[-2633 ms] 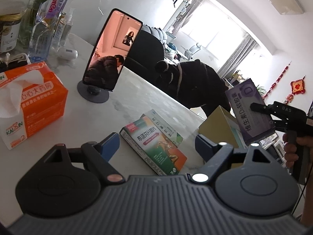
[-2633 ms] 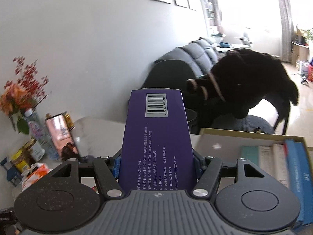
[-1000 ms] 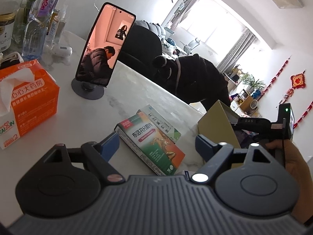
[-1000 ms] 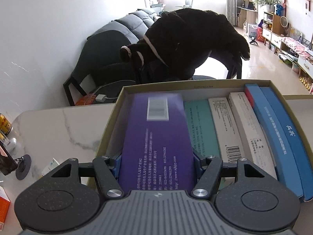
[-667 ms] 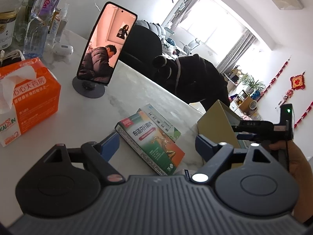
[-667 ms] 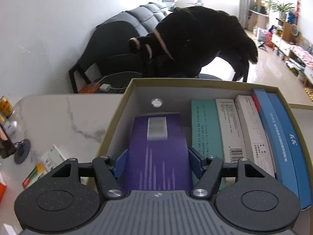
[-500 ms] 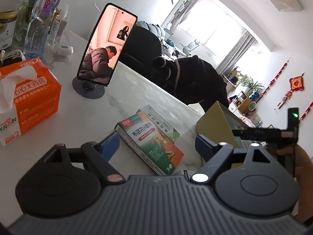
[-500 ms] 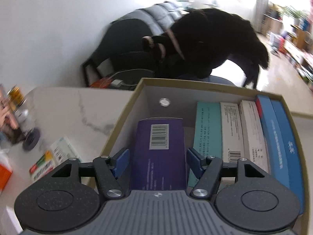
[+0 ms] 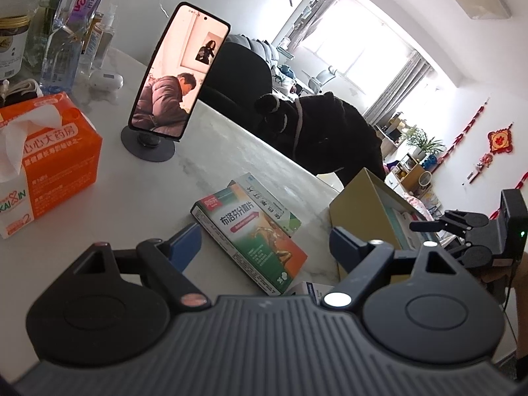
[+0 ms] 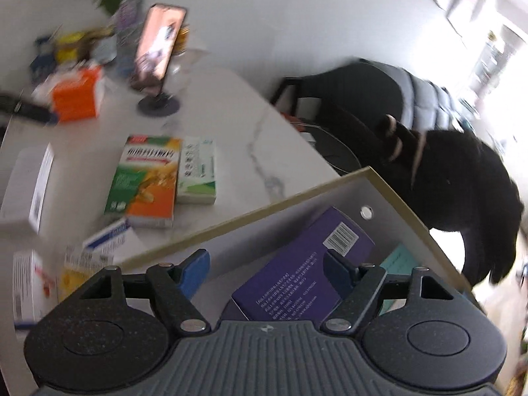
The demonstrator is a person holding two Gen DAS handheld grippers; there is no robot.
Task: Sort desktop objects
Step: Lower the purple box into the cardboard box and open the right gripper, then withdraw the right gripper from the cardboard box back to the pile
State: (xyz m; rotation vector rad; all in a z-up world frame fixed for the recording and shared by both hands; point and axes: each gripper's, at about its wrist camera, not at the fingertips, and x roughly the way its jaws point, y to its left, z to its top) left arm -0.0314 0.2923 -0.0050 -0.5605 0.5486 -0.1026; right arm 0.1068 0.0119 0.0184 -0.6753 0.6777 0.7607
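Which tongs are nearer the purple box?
Right. The right tongs hang just over the purple box in the cardboard box; the left tongs hover over the table beside it.

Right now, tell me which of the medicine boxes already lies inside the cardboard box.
The purple box with the barcode: it lies in the cardboard box, between the opening fingers of the right gripper. The green-and-orange box and the others lie outside on the table.
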